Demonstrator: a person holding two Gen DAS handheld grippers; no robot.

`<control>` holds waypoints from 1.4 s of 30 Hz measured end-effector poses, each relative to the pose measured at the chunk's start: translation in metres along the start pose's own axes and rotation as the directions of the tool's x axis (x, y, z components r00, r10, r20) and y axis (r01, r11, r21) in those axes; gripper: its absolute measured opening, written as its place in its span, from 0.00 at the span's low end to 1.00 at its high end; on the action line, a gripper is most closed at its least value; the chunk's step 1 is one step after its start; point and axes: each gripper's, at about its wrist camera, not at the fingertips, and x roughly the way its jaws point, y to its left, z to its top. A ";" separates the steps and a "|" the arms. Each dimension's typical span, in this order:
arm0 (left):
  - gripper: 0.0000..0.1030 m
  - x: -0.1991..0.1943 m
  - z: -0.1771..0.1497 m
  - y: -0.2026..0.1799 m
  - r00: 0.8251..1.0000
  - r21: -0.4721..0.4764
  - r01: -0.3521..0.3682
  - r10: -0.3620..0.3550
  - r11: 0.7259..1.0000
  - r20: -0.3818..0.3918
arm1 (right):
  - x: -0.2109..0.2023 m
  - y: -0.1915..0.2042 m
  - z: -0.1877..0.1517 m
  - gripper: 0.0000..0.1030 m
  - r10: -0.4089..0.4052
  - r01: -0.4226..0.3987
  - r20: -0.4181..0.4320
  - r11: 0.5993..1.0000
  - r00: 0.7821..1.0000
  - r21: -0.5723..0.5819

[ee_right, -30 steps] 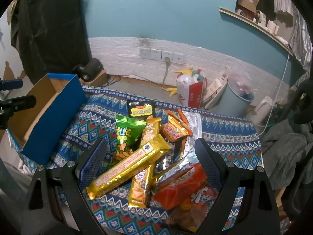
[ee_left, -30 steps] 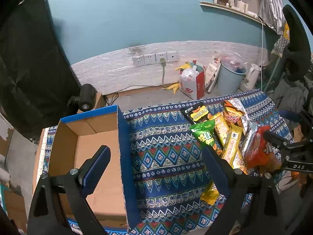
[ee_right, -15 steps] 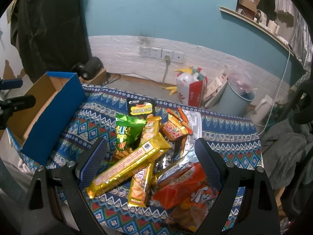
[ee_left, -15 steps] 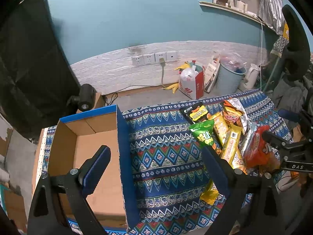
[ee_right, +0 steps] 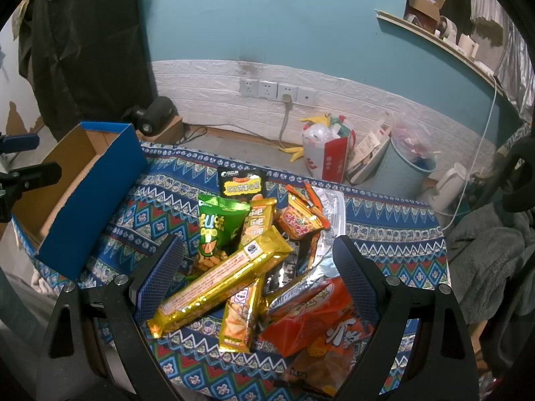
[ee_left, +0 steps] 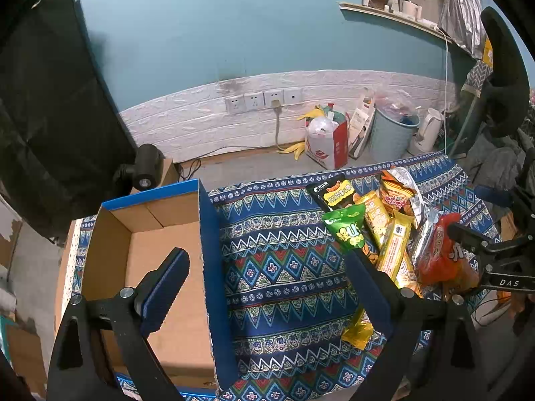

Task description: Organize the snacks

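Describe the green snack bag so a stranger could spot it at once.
Start at the patterned blue cloth and find the snack pile on it, right of the blue cardboard box. The green bag lies on the pile's box-facing edge: the only green packet among gold, orange and black ones.

"DAS" on right gripper (ee_left: 508, 282), "U" on green snack bag (ee_right: 219, 230)

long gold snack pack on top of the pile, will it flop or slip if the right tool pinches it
The long gold snack pack looks straight and evenly filled, so probably fairly stiff. Its glossy foil may slip. It lies loosely across other packets, so pushing it could shift them.
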 end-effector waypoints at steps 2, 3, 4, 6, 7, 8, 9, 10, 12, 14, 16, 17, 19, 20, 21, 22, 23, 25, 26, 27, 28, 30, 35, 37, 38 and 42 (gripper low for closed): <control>0.93 0.000 0.000 0.000 1.000 0.000 0.000 0.000 1.000 0.001 | 0.000 0.000 0.000 0.87 0.001 -0.001 0.000 1.000 1.000 0.001; 0.93 0.000 -0.001 -0.001 1.000 0.001 -0.001 0.001 1.000 0.002 | 0.000 0.000 0.000 0.87 0.001 -0.001 -0.001 1.000 1.000 0.001; 0.93 -0.001 -0.001 -0.001 1.000 0.001 -0.002 0.002 1.000 0.002 | 0.000 0.000 0.000 0.87 0.000 0.000 -0.001 1.000 1.000 0.001; 0.93 -0.001 -0.001 -0.001 1.000 0.000 -0.001 0.001 1.000 0.002 | 0.000 0.000 -0.001 0.87 0.001 -0.001 -0.001 1.000 1.000 0.001; 0.93 -0.001 -0.001 -0.001 1.000 0.000 -0.001 0.001 1.000 0.002 | 0.000 0.000 0.000 0.87 0.001 -0.001 -0.001 1.000 1.000 0.000; 0.93 0.000 -0.001 -0.001 1.000 0.000 -0.002 0.002 1.000 0.001 | 0.000 0.000 0.000 0.87 0.000 0.000 0.000 1.000 1.000 0.000; 0.93 0.000 -0.001 -0.001 1.000 0.000 -0.003 0.003 1.000 0.001 | 0.000 0.000 0.000 0.87 0.000 0.000 -0.001 1.000 1.000 0.000; 0.93 -0.001 -0.001 -0.001 1.000 0.000 -0.002 0.002 1.000 0.002 | 0.000 0.000 0.000 0.87 0.000 0.000 -0.001 1.000 1.000 0.000; 0.93 -0.001 -0.001 -0.001 1.000 0.000 -0.002 0.002 1.000 0.003 | -0.001 0.000 -0.001 0.87 0.001 -0.001 -0.001 1.000 1.000 0.000; 0.93 -0.001 -0.002 -0.001 1.000 0.000 -0.002 0.002 1.000 0.003 | 0.000 0.000 0.000 0.87 -0.001 0.001 0.000 1.000 1.000 -0.001; 0.93 -0.001 -0.002 -0.001 1.000 0.000 -0.002 0.002 1.000 0.003 | 0.000 0.000 0.000 0.87 0.001 -0.001 0.000 1.000 1.000 0.001; 0.93 -0.001 -0.001 -0.001 1.000 0.000 -0.002 0.002 1.000 0.003 | 0.000 0.000 0.000 0.87 0.002 -0.002 -0.001 1.000 1.000 0.002; 0.93 -0.001 -0.002 -0.001 1.000 0.000 -0.002 0.002 1.000 0.003 | 0.000 0.000 0.000 0.87 0.000 0.000 -0.002 1.000 1.000 0.000; 0.93 -0.001 -0.002 -0.001 1.000 0.000 -0.002 0.002 1.000 0.003 | 0.000 0.000 0.000 0.87 0.000 0.000 -0.002 1.000 1.000 0.000; 0.93 -0.001 -0.002 -0.001 1.000 0.001 -0.003 0.002 1.000 0.004 | 0.000 0.000 0.000 0.87 -0.001 0.001 -0.003 1.000 1.000 -0.001; 0.93 -0.001 -0.002 -0.001 1.000 0.000 -0.002 0.002 1.000 0.003 | 0.000 0.000 0.000 0.87 0.000 0.000 -0.003 1.000 1.000 -0.001; 0.93 -0.001 -0.002 -0.001 1.000 0.000 -0.002 0.002 1.000 0.003 | 0.000 0.000 0.000 0.87 0.000 0.000 -0.003 1.000 1.000 0.000; 0.93 -0.001 -0.002 -0.001 1.000 0.000 -0.002 0.002 1.000 0.004 | 0.000 0.000 0.000 0.87 0.000 0.000 -0.003 1.000 1.000 0.000; 0.93 -0.001 -0.002 -0.001 1.000 0.000 -0.003 0.003 1.000 0.004 | 0.000 0.000 0.000 0.87 -0.001 0.001 -0.003 1.000 1.000 0.000; 0.93 -0.001 -0.002 -0.001 1.000 0.000 -0.003 0.003 1.000 0.004 | 0.000 0.000 0.000 0.87 -0.002 0.002 -0.003 1.000 1.000 0.000; 0.93 -0.001 -0.002 -0.001 1.000 0.001 -0.004 0.004 1.000 0.004 | 0.000 -0.001 0.000 0.87 -0.001 0.001 -0.003 1.000 1.000 0.000; 0.93 -0.001 -0.002 -0.001 1.000 -0.001 -0.003 0.003 1.000 0.003 | 0.000 -0.001 -0.001 0.87 0.000 0.000 -0.005 1.000 1.000 0.001; 0.93 0.000 -0.002 -0.003 1.000 0.003 -0.009 0.009 1.000 0.003 | -0.001 -0.002 -0.002 0.87 -0.001 0.001 -0.006 1.000 1.000 0.001; 0.93 0.001 -0.003 -0.005 1.000 0.004 -0.011 0.011 1.000 0.002 | -0.002 -0.004 -0.003 0.87 -0.003 0.003 -0.007 1.000 1.000 0.003; 0.93 0.001 -0.003 -0.006 1.000 0.005 -0.011 0.011 1.000 0.001 | -0.002 -0.004 -0.004 0.87 -0.002 0.002 -0.008 1.000 1.000 0.004; 0.93 0.003 -0.006 -0.009 1.000 0.012 -0.007 0.007 1.000 -0.002 | -0.003 -0.006 -0.004 0.87 -0.008 0.008 -0.009 1.000 1.000 0.007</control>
